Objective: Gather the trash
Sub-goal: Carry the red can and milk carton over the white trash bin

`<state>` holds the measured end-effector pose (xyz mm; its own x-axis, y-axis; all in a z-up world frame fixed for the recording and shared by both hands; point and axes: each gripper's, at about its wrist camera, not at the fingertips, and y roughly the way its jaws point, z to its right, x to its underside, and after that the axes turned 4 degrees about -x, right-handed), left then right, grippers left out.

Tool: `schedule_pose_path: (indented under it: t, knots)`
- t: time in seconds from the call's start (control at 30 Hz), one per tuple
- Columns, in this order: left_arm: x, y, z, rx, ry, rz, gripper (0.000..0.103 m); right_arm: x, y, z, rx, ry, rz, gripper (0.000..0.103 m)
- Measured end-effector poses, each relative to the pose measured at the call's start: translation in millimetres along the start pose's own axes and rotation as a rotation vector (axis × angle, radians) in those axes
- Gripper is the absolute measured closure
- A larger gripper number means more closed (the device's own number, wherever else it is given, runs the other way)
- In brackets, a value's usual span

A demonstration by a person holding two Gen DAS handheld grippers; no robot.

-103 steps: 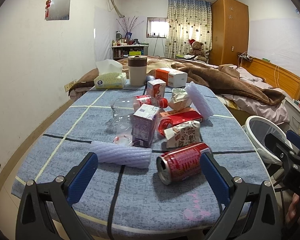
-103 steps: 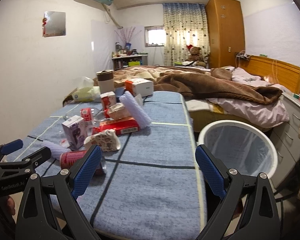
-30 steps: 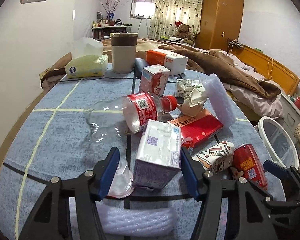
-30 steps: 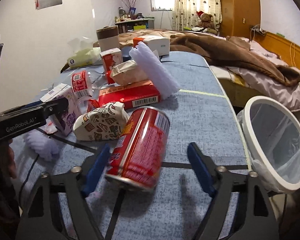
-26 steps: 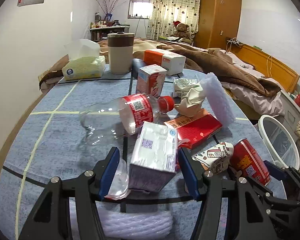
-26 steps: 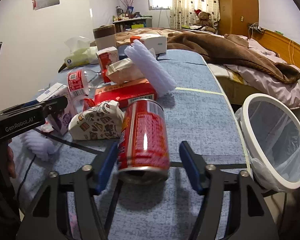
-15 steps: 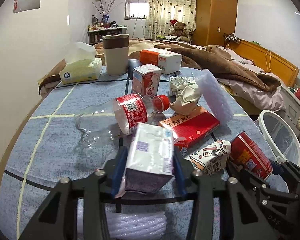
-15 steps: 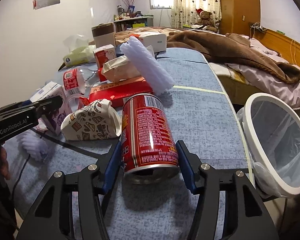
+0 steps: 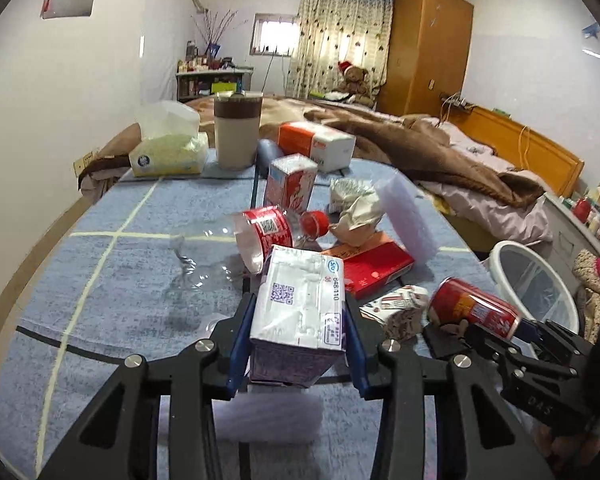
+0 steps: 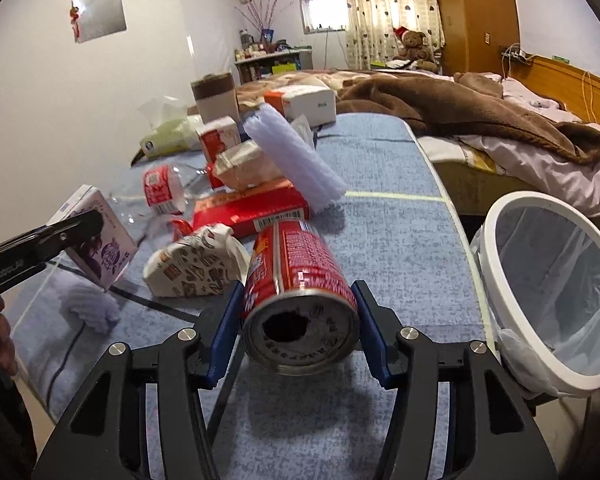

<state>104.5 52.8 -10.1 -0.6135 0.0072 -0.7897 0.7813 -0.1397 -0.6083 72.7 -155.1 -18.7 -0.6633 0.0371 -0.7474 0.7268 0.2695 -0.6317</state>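
Both tools have just taken hold; the left gripper (image 9: 298,342), which a second ago stood wide around the purple carton (image 9: 300,312), is now pinched on its two sides and has begun to raise it off the cloth, as the carton hanging tilted above the table in the right-hand view suggests; the right gripper (image 10: 300,330), wide a moment before, is clamped across the red can (image 10: 298,292), whose pierced end faces the camera, the jaws having all but finished drawing in. That means two pieces are in hand at once, and I judge the next business to be the carry over to the white bin (image 10: 500,280), which hangs lined with a clear bag just off the table's right edge, close by the can.

Outward from there the rest still lies on the blue cloth-covered table (image 9: 112,280): a patterned paper cup (image 10: 196,268) crushed beside the can; a flat red box (image 10: 252,210); a clear plastic bottle (image 9: 256,236) on its side with a red cap; a crumpled paper bag (image 9: 356,216); two pale foam sleeves, one (image 10: 296,160) leaning over the red box and one (image 9: 268,416) under the left tool; a small red-and-white carton (image 9: 290,186) upright behind.

Farther back stand a tissue pack (image 9: 168,152) and a tall mug (image 9: 238,132); beyond the table, a bed with a brown blanket (image 9: 412,140), a wooden wardrobe (image 9: 428,44) and a curtained window.
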Motion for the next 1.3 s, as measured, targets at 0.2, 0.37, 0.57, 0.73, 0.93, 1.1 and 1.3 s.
schedule_pose_path:
  t: [0.2, 0.37, 0.57, 0.73, 0.93, 1.1, 1.3]
  knots:
    - [17, -20, 2, 0.032, -0.004, 0.006, 0.06, 5, -1, -1, -0.022, -0.026, -0.012, 0.048]
    - [29, -32, 11, 0.028, 0.019, 0.016, 0.06, 14, -6, 2, -0.034, -0.047, -0.029, 0.048]
    - [29, -32, 31, 0.057, 0.074, 0.036, 0.06, 16, -17, 13, 0.015, -0.047, -0.007, 0.048]
    - [23, -25, 50, 0.127, 0.083, 0.032, 0.06, 15, -26, 30, 0.008, 0.008, 0.012, 0.048]
    - [17, -25, 64, 0.155, 0.097, 0.033, 0.06, 6, -36, 37, -0.015, 0.036, 0.089, 0.049]
    - [10, -28, 70, 0.166, 0.096, 0.048, 0.06, 2, -37, 37, -0.032, 0.035, 0.115, 0.049]
    - [-3, -27, 88, 0.188, 0.138, 0.058, 0.06, -10, -58, 48, -0.011, 0.043, 0.175, 0.049]
